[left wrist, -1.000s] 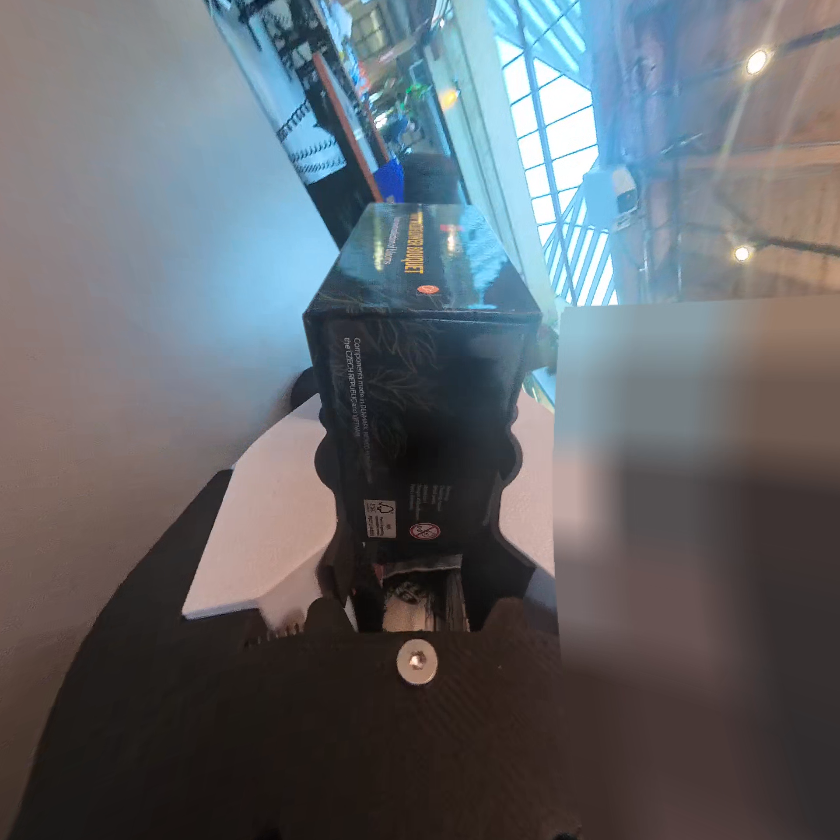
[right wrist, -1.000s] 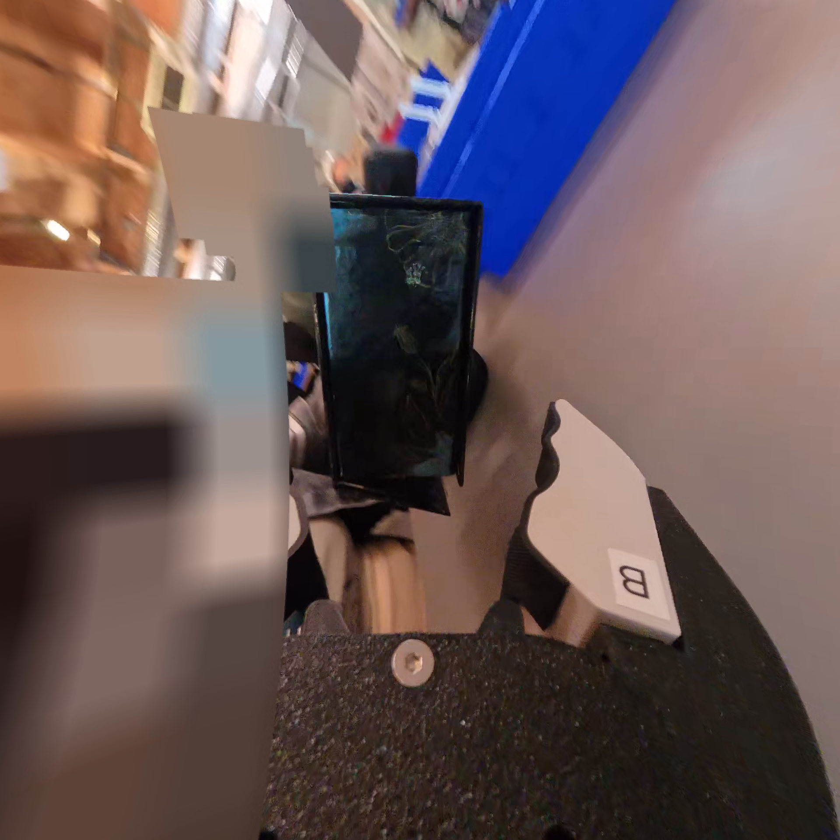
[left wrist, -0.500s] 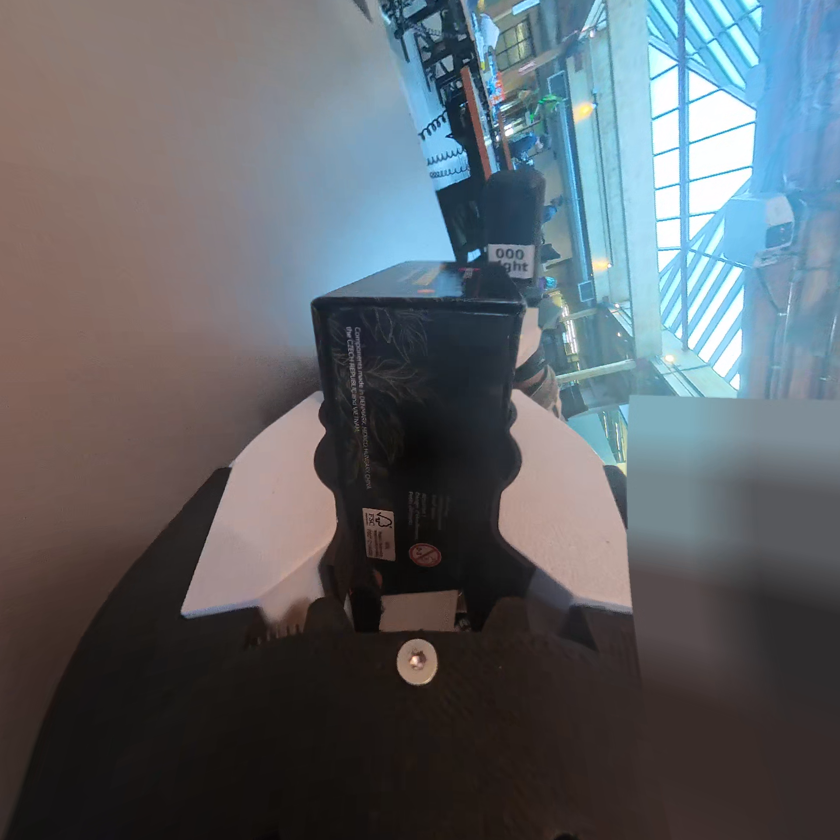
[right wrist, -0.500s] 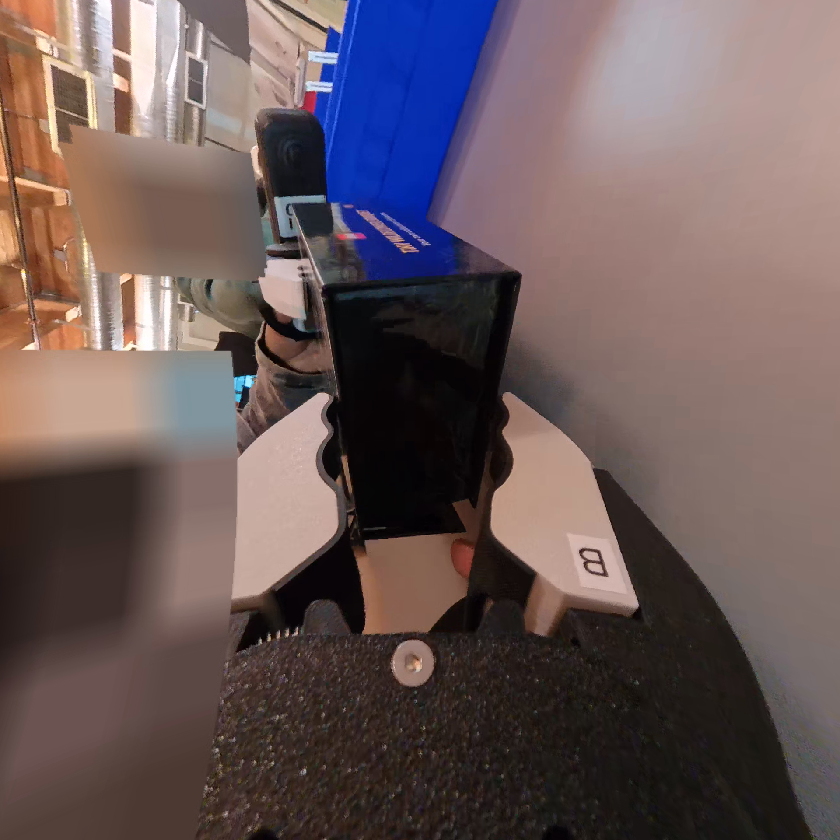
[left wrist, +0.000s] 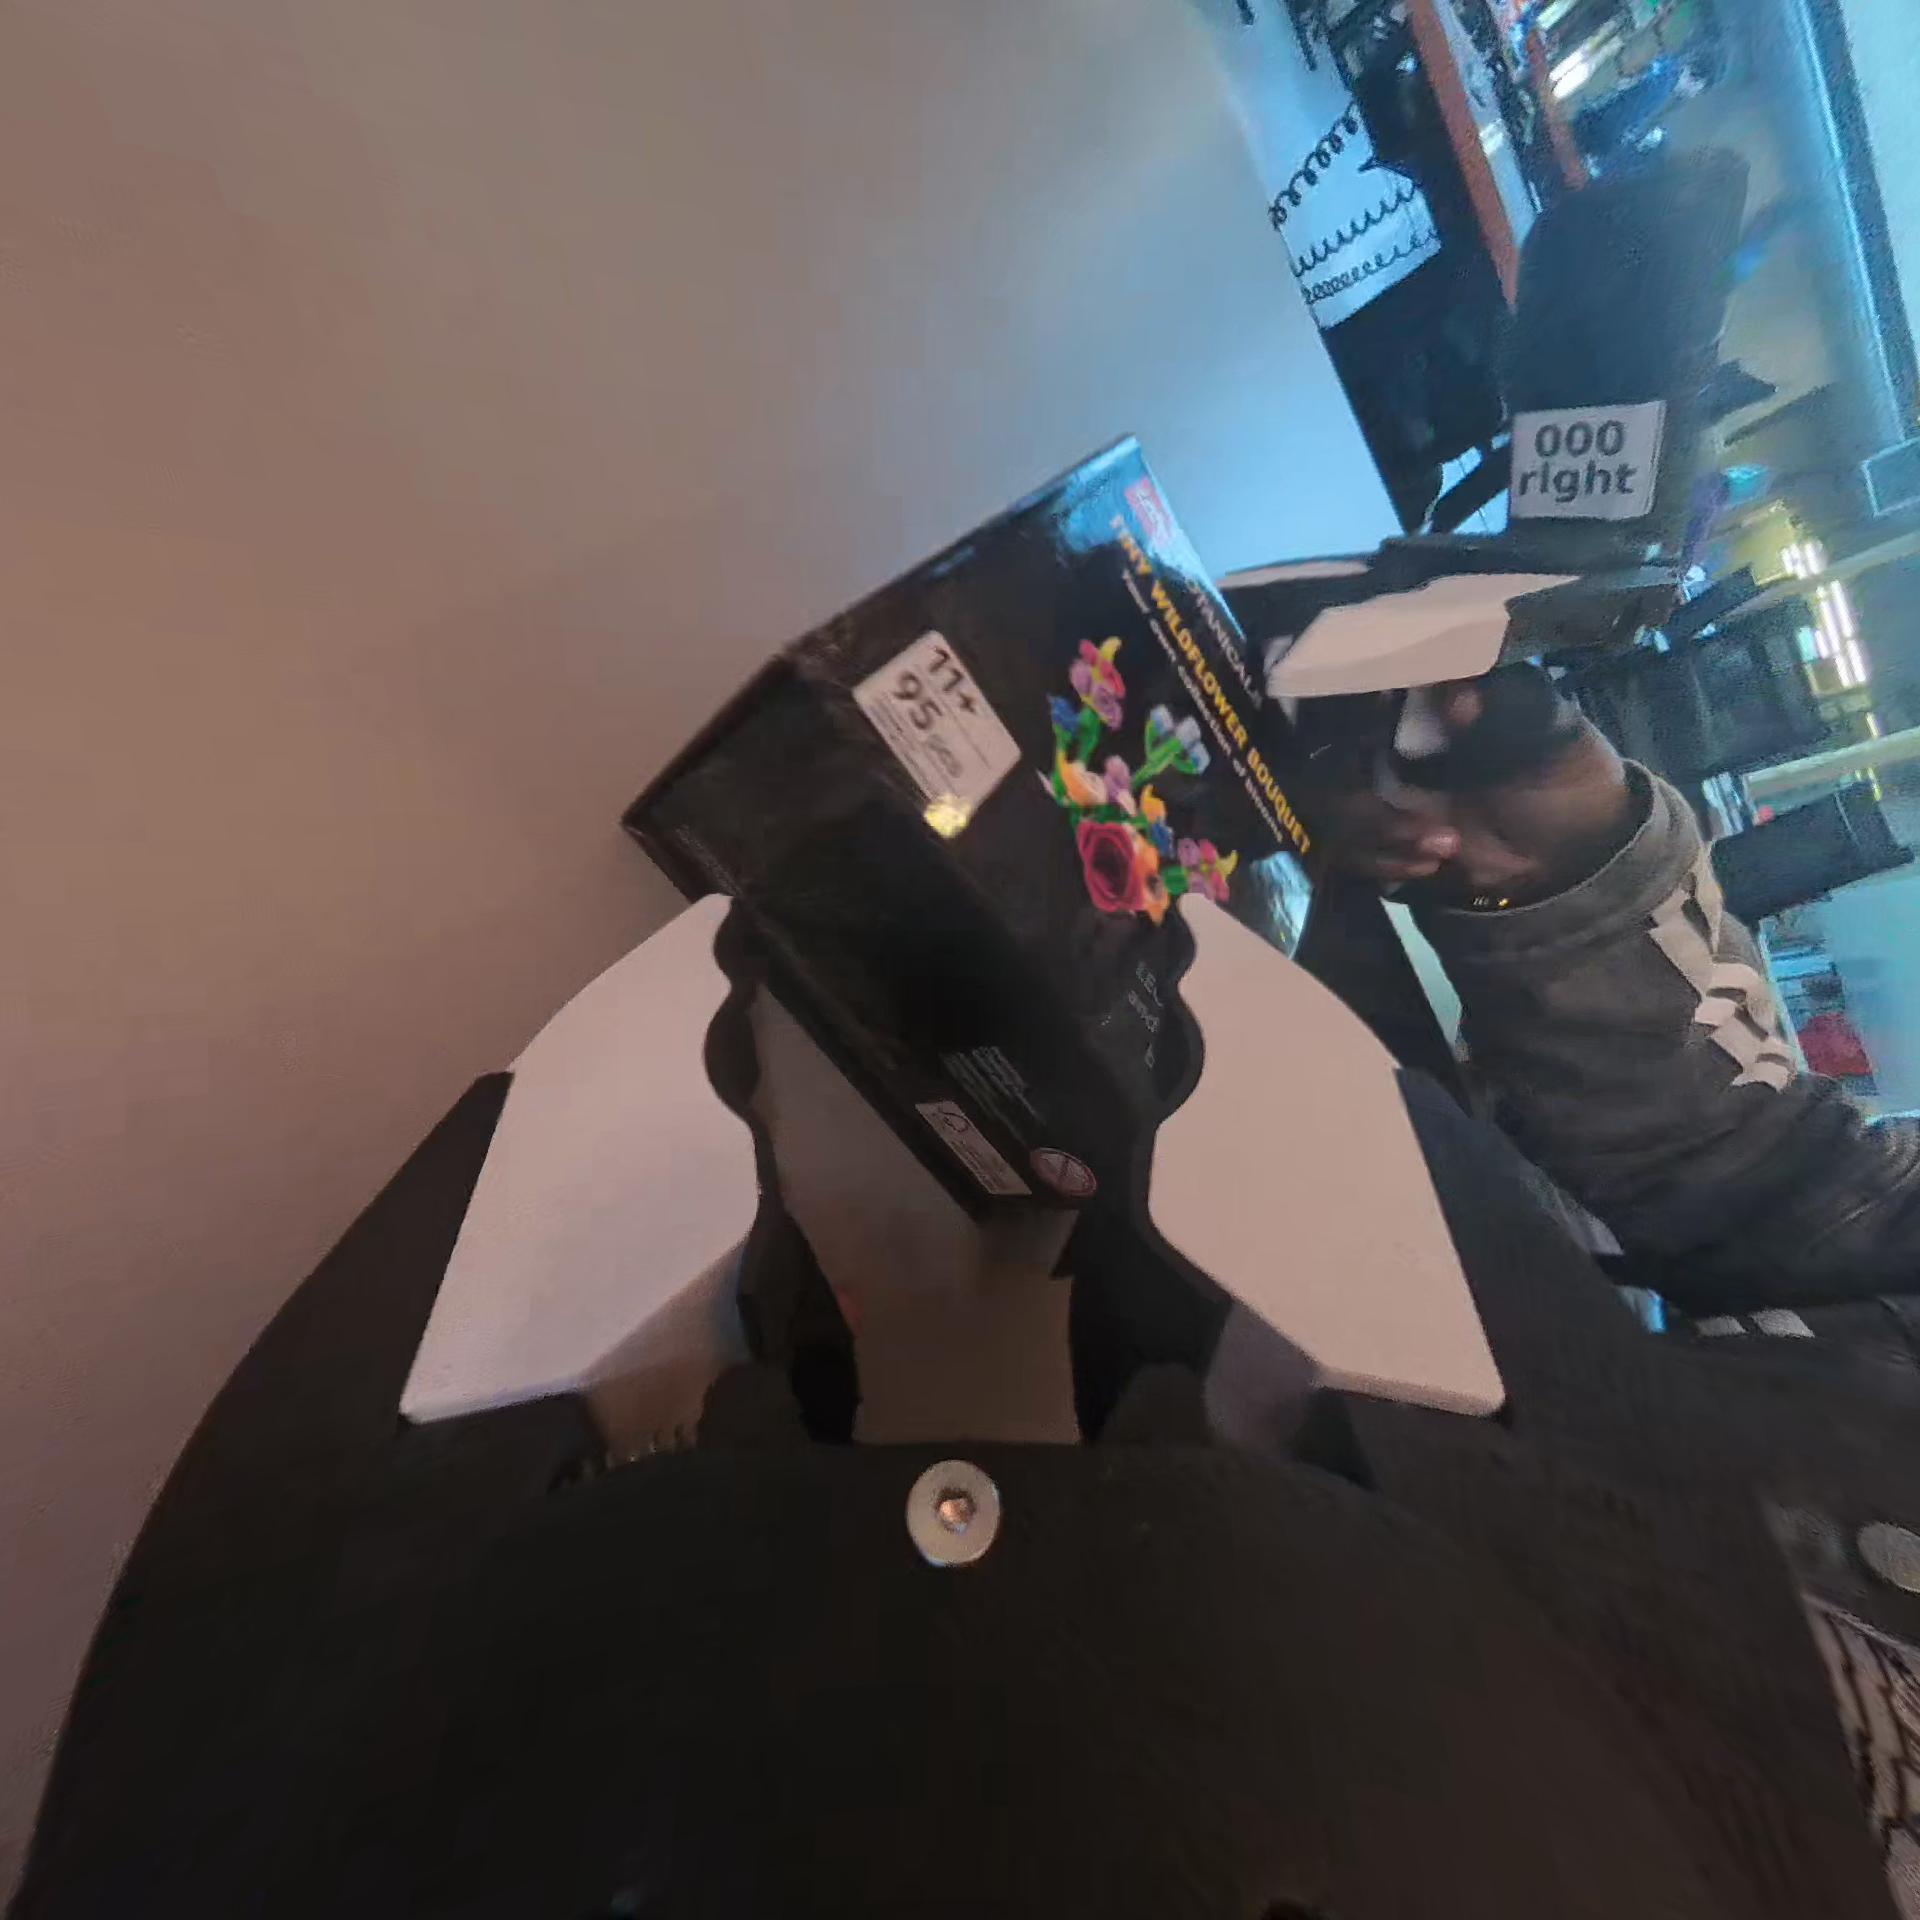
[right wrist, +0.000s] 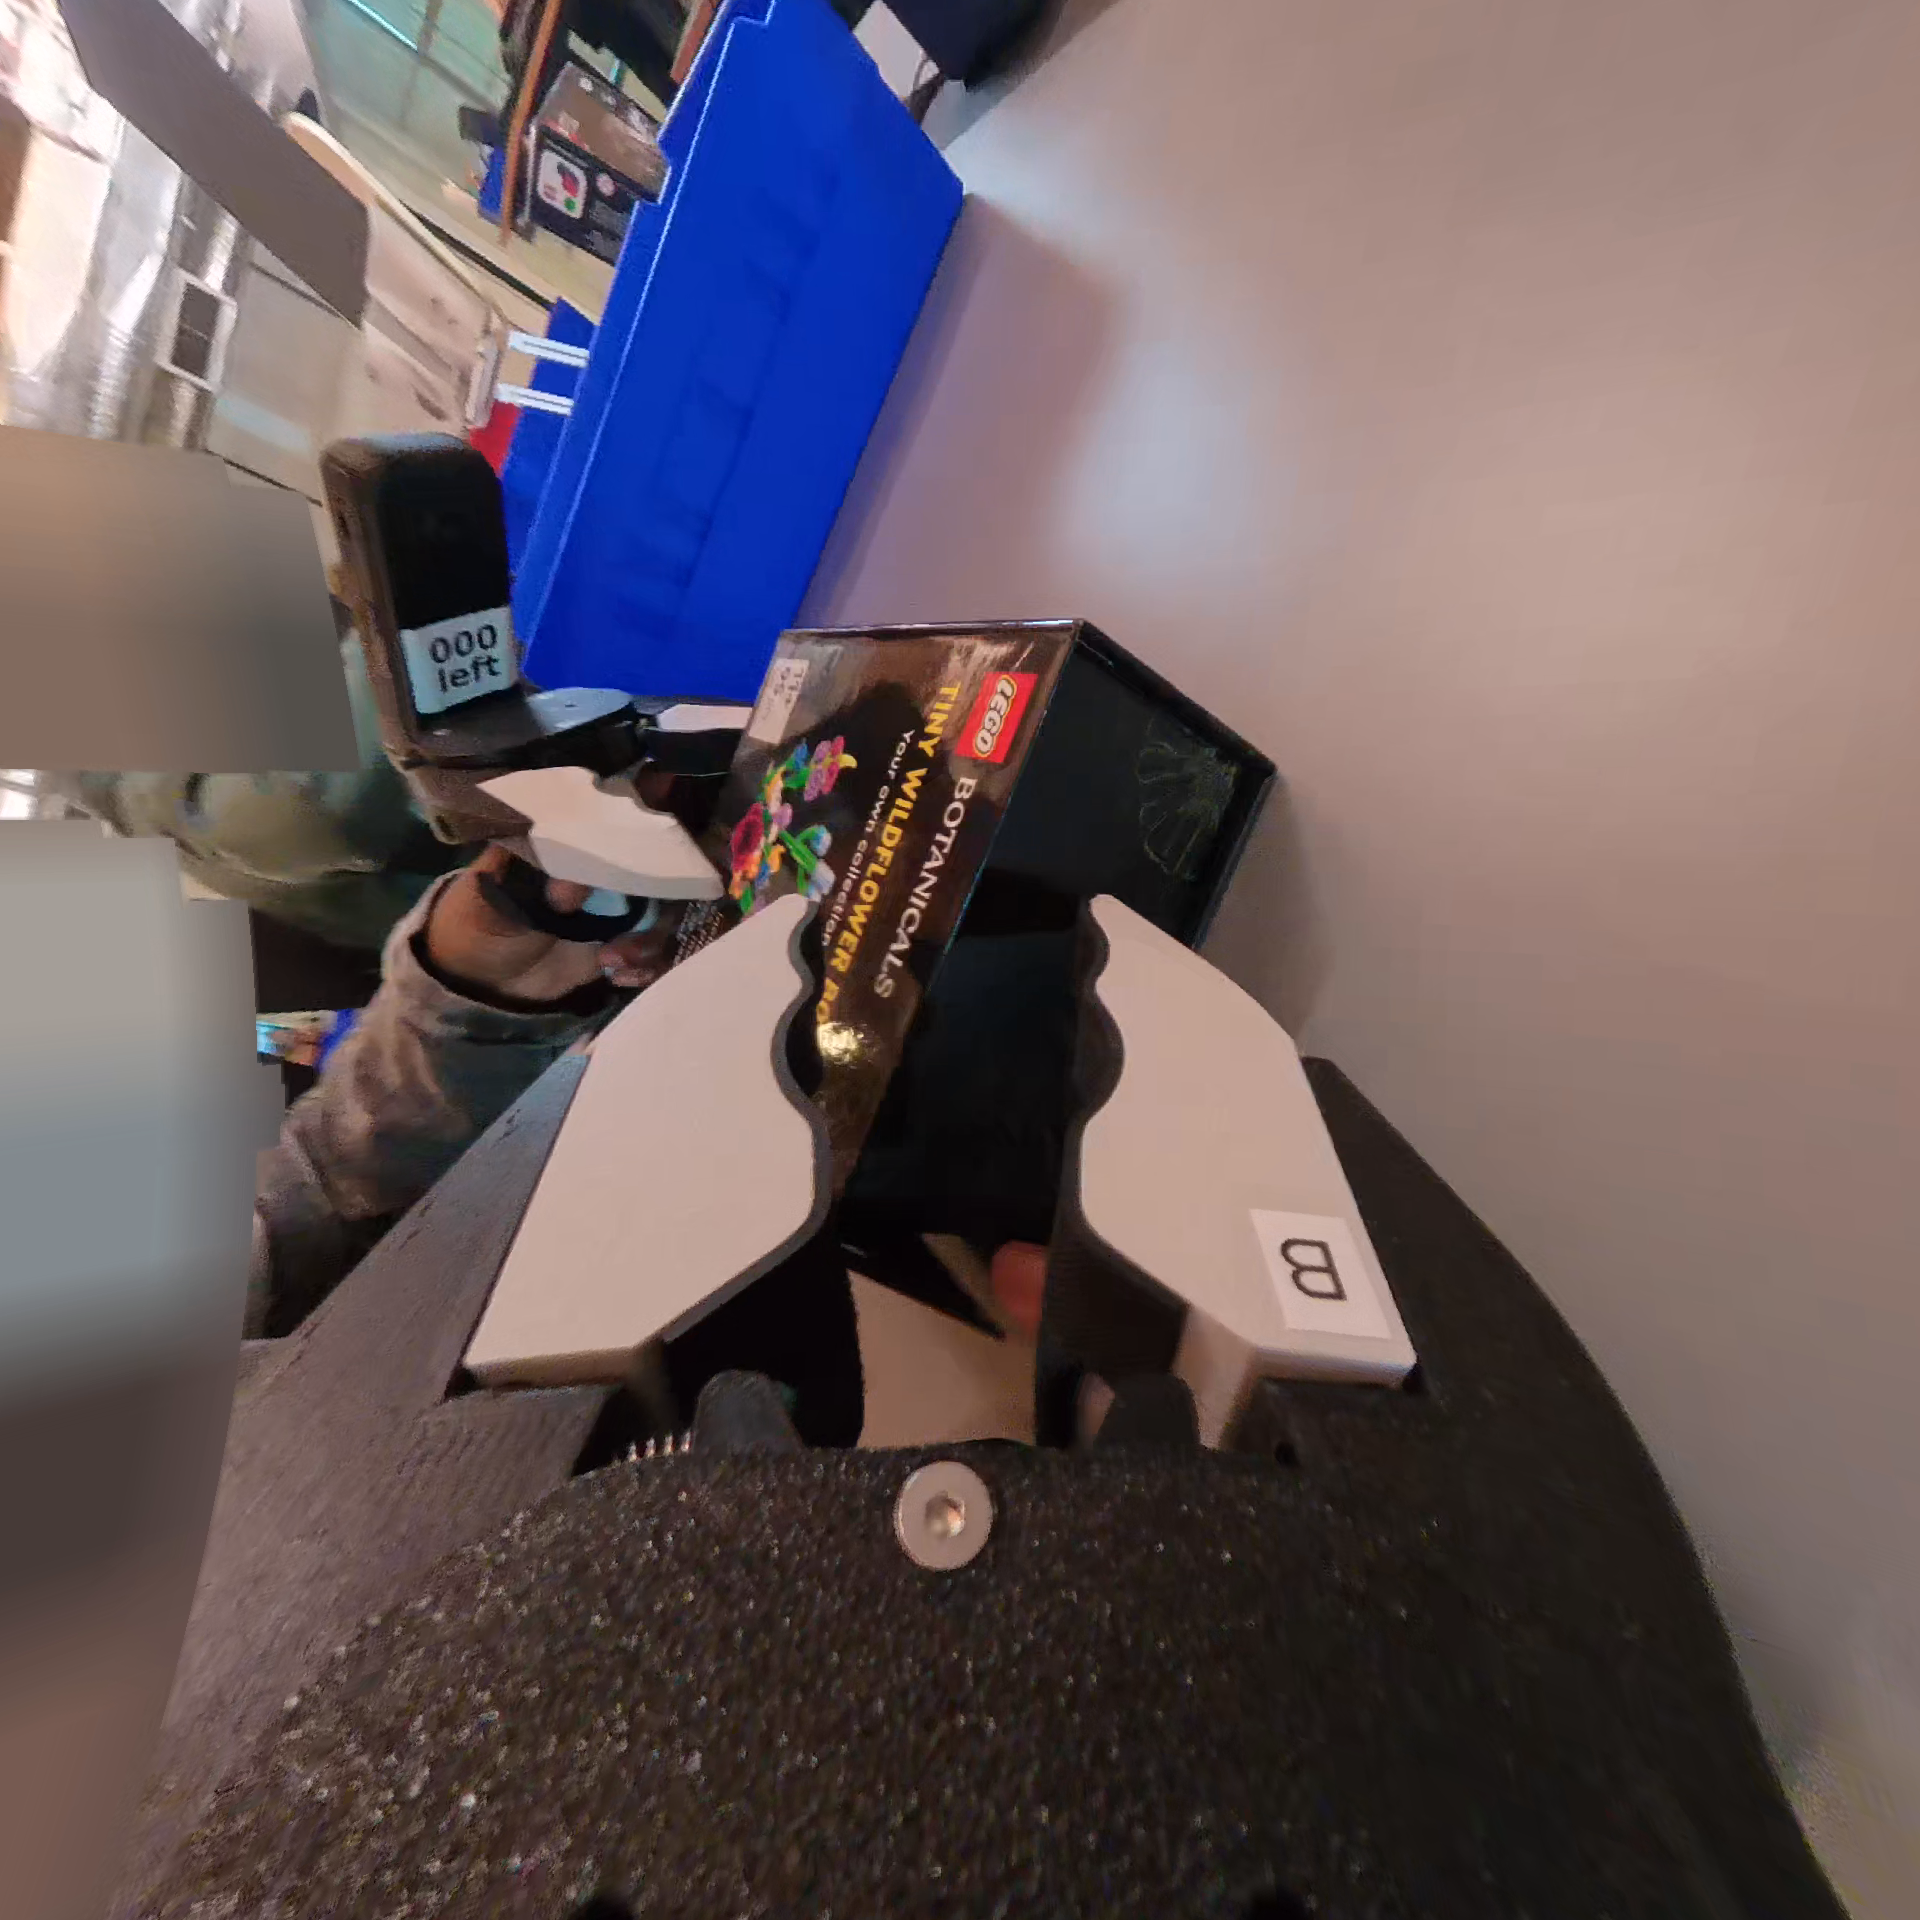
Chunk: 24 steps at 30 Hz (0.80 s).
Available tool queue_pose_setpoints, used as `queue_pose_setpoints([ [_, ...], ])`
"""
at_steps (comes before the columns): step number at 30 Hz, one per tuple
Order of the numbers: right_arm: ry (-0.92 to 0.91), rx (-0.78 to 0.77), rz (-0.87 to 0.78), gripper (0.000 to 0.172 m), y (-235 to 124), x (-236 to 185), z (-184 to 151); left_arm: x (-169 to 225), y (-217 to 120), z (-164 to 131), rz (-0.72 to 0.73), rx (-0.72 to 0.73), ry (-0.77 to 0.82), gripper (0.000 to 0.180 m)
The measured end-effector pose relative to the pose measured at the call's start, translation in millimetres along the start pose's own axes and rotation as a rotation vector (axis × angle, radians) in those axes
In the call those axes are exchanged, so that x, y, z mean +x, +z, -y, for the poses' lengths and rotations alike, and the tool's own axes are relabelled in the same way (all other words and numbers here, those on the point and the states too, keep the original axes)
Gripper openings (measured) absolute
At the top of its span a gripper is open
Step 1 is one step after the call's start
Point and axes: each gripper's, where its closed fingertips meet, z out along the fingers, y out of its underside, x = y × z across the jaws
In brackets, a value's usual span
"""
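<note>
Left wrist view, left to right:
- Counter [left wrist: 416, 416]: smooth matt grey sheet, filling the left side.
- Left gripper [left wrist: 956, 966]: black grainy body with a silver hex bolt. The two fingers [left wrist: 613, 1174] are white faceted plastic with black wavy-edged pads. The jaws stand wide apart and are closed on the box, with a pad against each side.
- Box [left wrist: 935, 831]: glossy black rectangular carton, with printed flowers in several colours and a white sticker near one end. It sits tilted across the jaws, one long edge towards the lens.
- Hand [left wrist: 1455, 790] in a grey fabric sleeve [left wrist: 1621, 997], at the far right (it grips the other tool's handle).

Right wrist view, left to right:
- Blue crate [right wrist: 727, 364]: hard plastic with ribbed walls, standing on the counter beyond the box.
- Right gripper [right wrist: 945, 997]: black body with a coarse sparkling grain. The white fingers are of the same faceted shape, and one carries a white sticker. The jaws are narrower than the left pair and clamp a near corner of the same box, their pads on its printed face and its plain black side.

The box spans the space between the two grippers, each gripping one end. Whether it touches the counter cannot be told.
</note>
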Motion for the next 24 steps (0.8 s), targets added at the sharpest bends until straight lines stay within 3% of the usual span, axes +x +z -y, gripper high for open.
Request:
queue_pose_setpoints([
  [5,-0.121,0.010,-0.108,0.038,0.6,3.3,-2.2,1.0,1.7,0.9,0.025,0.016,0.038,0.075],
  [10,-0.318,0.089,-0.002,0.051,-18.7,-17.1,1.2,18.2,-20.8,3.1,-0.060,0.089,0.151,0.077],
  [13,-0.505,0.021,-0.061,0.056,-33.5,-11.9,-17.8,22.5,-33.6,-21.6,-0.029,-0.019,0.250,0.074],
  [16,-0.546,-0.090,-0.081,0.053,-33.9,-8.7,-44.8,27.0,-30.2,-46.2,-0.009,-0.095,0.299,0.065],
  [19,-0.559,-0.088,-0.071,0.037,-33.8,-15.5,-47.8,32.4,-23.6,-65.8,-0.019,-0.189,0.375,0.046],
  [24,-0.610,-0.151,-0.113,0.021,-28.2,-14.0,-57.9,34.3,-20.8,-66.4,0.017,-0.193,0.438,0.024],
])
